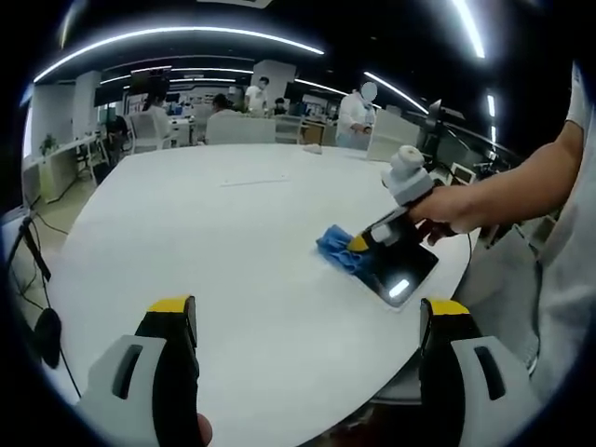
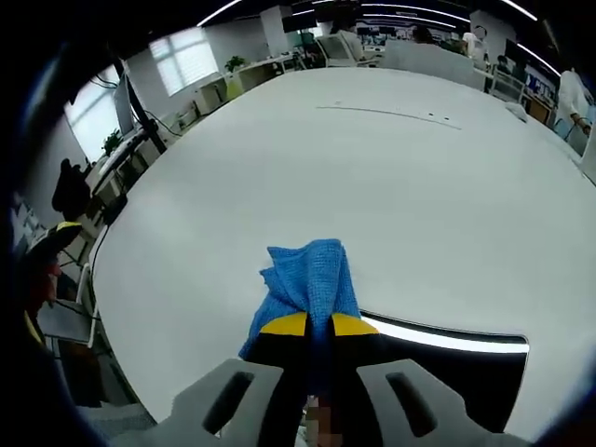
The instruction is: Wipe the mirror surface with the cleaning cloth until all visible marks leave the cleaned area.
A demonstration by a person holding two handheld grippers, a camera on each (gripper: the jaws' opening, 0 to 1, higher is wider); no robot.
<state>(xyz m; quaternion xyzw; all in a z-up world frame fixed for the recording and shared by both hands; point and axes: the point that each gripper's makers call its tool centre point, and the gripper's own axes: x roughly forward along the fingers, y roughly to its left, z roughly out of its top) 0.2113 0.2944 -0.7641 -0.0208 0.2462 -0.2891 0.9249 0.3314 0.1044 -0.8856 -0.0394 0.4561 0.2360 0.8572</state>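
Observation:
A blue cleaning cloth (image 2: 307, 279) lies bunched at the near-left end of a dark rectangular mirror (image 2: 466, 372) that rests flat on the white table (image 2: 372, 168). My right gripper (image 2: 318, 325) is shut on the cloth, its yellow-tipped jaws pinching it, and part of the cloth hangs over the mirror's edge. In the left gripper view the same cloth (image 1: 339, 250) and mirror (image 1: 402, 276) sit near the table's right rim, with the right gripper (image 1: 359, 243) held there by a person's hand. My left gripper (image 1: 307, 312) stands open above the table, nothing between its jaws.
The big white table (image 1: 205, 242) spreads wide to the left and far side. Its rim runs close past the mirror on the right. Desks, chairs and several people stand at the back of the office. A cable stand (image 1: 37, 270) is at the left.

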